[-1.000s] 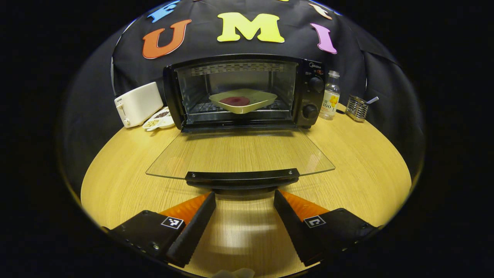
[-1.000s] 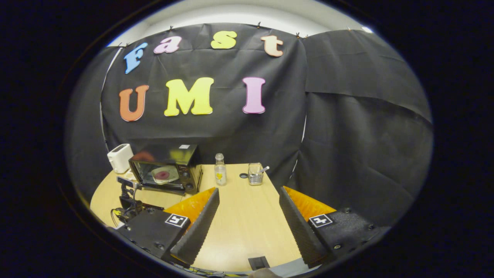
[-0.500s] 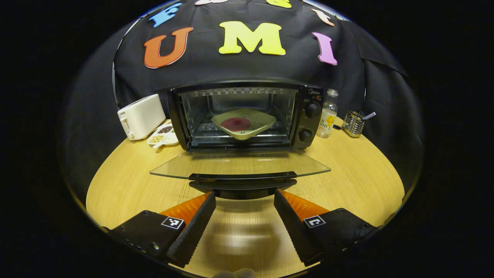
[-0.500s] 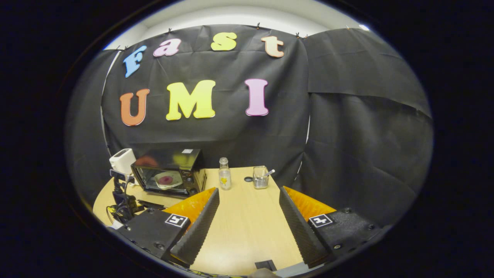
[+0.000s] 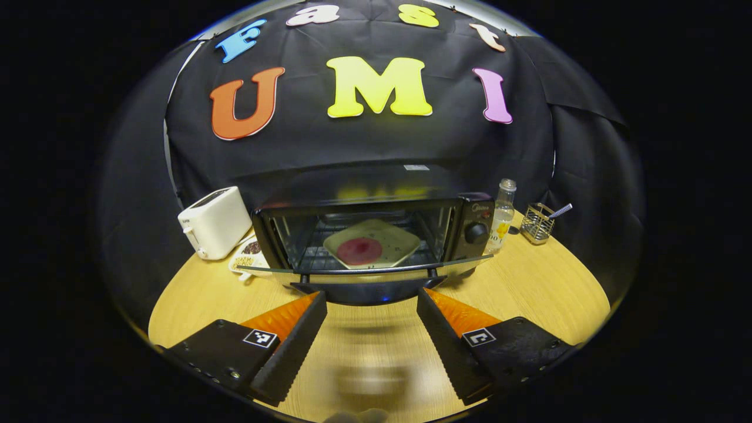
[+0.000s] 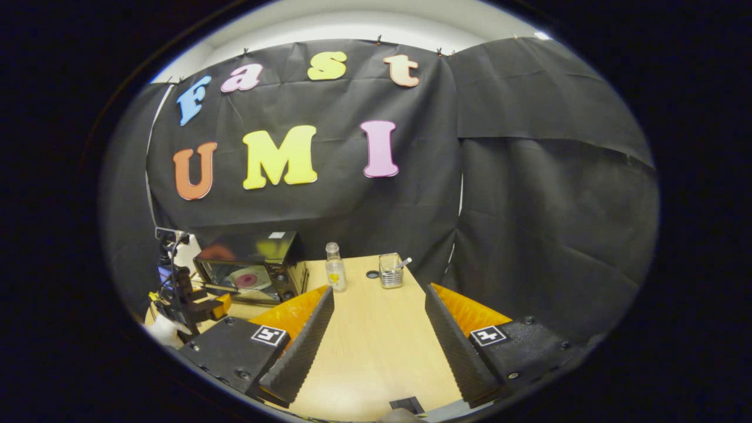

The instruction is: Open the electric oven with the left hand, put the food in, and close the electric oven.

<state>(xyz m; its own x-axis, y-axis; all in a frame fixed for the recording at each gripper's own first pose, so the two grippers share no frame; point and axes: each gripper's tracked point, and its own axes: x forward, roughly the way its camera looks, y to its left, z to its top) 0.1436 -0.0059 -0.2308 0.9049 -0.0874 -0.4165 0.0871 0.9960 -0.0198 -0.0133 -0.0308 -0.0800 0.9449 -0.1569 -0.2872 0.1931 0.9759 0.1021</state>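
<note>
The black electric oven [image 5: 470,220] stands at the back of the round wooden table. Its glass door [image 5: 261,271] is partly raised, seen nearly edge-on, with the dark handle [image 5: 364,292] along its front edge. Inside, on the rack, sits a pale square plate [image 5: 399,241] with a round dark red food [image 5: 359,251]. My left gripper [image 5: 371,299] is open, its fingertips right under the handle, one on each side. My right gripper [image 6: 379,294] is open over bare table, holding nothing. The right gripper view has the oven [image 6: 252,267] far left with the left gripper [image 6: 205,302] at its door.
A white toaster [image 5: 214,222] and a small dish of seeds [image 5: 247,258] stand left of the oven. To its right are a clear bottle [image 5: 503,214] and a wire holder with a spoon [image 5: 539,223]. Bare table [image 5: 529,294] lies in front.
The oven door has swung up from lying flat to partly raised, and the left gripper has risen with the handle. The right gripper has barely shifted.
</note>
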